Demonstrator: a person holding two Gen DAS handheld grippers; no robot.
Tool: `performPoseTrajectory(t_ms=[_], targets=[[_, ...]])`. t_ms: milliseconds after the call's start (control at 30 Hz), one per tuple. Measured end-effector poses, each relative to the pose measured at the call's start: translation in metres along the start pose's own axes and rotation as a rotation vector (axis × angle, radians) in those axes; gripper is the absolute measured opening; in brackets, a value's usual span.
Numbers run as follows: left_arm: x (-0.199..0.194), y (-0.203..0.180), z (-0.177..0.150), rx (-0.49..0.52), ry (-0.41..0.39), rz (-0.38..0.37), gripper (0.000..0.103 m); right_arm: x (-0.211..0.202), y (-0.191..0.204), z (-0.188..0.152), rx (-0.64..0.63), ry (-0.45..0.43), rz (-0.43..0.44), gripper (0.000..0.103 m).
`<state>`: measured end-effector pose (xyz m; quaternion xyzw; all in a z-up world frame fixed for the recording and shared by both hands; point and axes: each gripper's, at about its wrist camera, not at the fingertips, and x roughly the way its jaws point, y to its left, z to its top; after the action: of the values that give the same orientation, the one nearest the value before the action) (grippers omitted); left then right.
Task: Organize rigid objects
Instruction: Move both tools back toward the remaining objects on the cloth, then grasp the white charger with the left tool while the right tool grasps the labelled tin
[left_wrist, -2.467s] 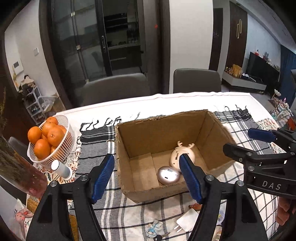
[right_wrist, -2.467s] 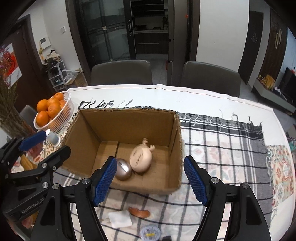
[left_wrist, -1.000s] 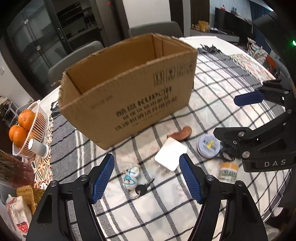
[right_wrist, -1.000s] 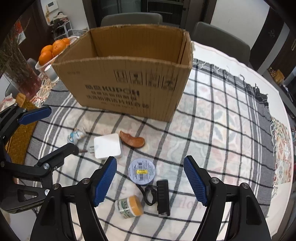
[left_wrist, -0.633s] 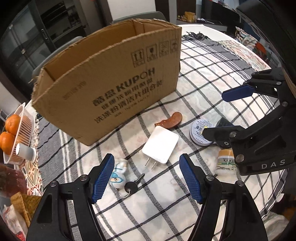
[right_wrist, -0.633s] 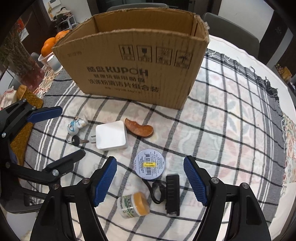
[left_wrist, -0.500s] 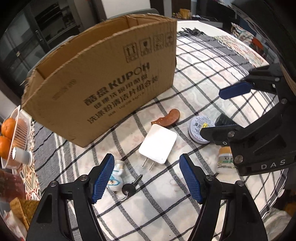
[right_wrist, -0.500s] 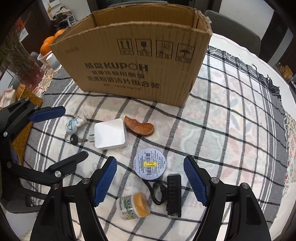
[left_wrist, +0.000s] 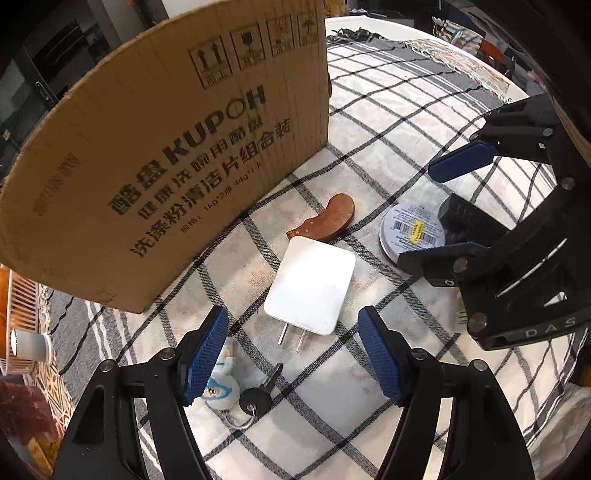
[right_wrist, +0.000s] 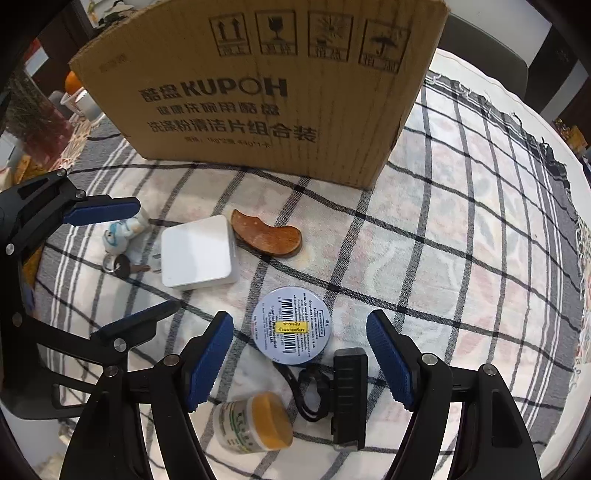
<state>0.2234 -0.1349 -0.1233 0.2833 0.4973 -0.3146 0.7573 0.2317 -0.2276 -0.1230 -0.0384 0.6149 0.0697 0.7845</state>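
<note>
A cardboard box stands on the checked tablecloth. In front of it lie a white plug charger, a brown curved wooden piece, a round blue tin, a black clip device, a small yellow-lidded jar and a figurine keychain with a key. My left gripper is open, low over the charger's prongs. My right gripper is open, low over the tin and black device.
A white basket with oranges and a small white cup stand at the box's left. A dark red vase is at the far left. The cloth stretches bare to the right of the box.
Both grippers have dropped from above the box to low over the small items in front of it, and moved closer to them. Both stay open.
</note>
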Motion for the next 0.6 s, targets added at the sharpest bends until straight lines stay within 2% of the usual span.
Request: performPoseTrajectory(t_ms=[433, 600], targets=[[0.024, 0.002, 0.008, 0.001, 0.011, -0.027, 0.071, 0.024, -0.006, -0.002, 0.018, 0.039, 0.008, 0.074], [0.029, -0.001, 0.011, -0.003, 0.005, -0.039, 0.063, 0.028, -0.008, -0.006, 0.022, 0.04, 0.031, 0.065]])
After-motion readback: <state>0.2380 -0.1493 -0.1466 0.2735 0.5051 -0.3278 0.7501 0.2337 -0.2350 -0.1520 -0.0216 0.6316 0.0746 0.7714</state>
